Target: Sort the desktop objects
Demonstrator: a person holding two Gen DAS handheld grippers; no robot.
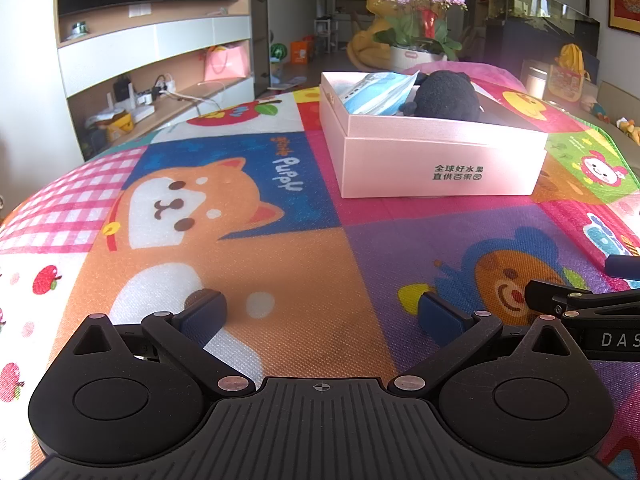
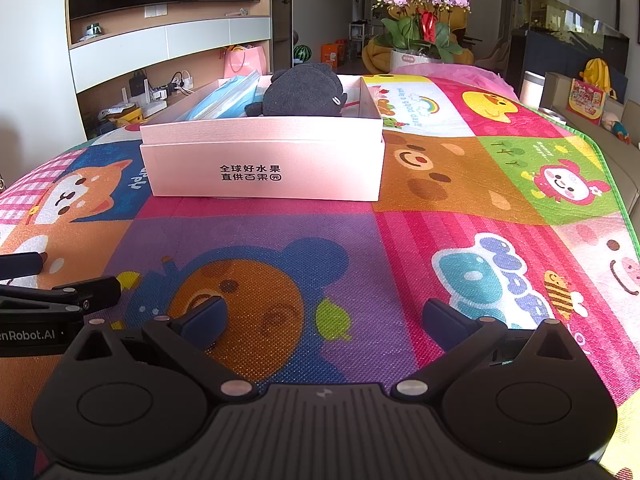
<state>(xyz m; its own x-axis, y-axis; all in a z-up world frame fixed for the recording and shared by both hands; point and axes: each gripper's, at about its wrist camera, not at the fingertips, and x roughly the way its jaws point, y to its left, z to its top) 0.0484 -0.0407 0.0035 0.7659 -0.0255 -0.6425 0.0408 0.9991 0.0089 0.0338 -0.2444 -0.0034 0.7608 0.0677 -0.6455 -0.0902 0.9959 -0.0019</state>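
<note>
A pink open box (image 1: 440, 160) stands on the cartoon play mat (image 1: 280, 264). It holds a black plush toy (image 1: 444, 96) and a blue-and-white packet (image 1: 376, 92). In the right wrist view the box (image 2: 264, 168) is ahead and slightly left, with the plush toy (image 2: 304, 92) and the packet (image 2: 228, 100) inside. My left gripper (image 1: 320, 314) is open and empty, low over the mat, well short of the box. My right gripper (image 2: 322, 320) is open and empty, beside the left one. Each gripper's side shows in the other's view: the right one (image 1: 580, 304), the left one (image 2: 60, 300).
A pot of purple orchids (image 1: 420, 12) stands behind the box beyond the mat's far edge. A TV wall with shelves (image 1: 152, 64) is at the left. A sofa edge with toys (image 2: 616, 132) lies to the right of the mat.
</note>
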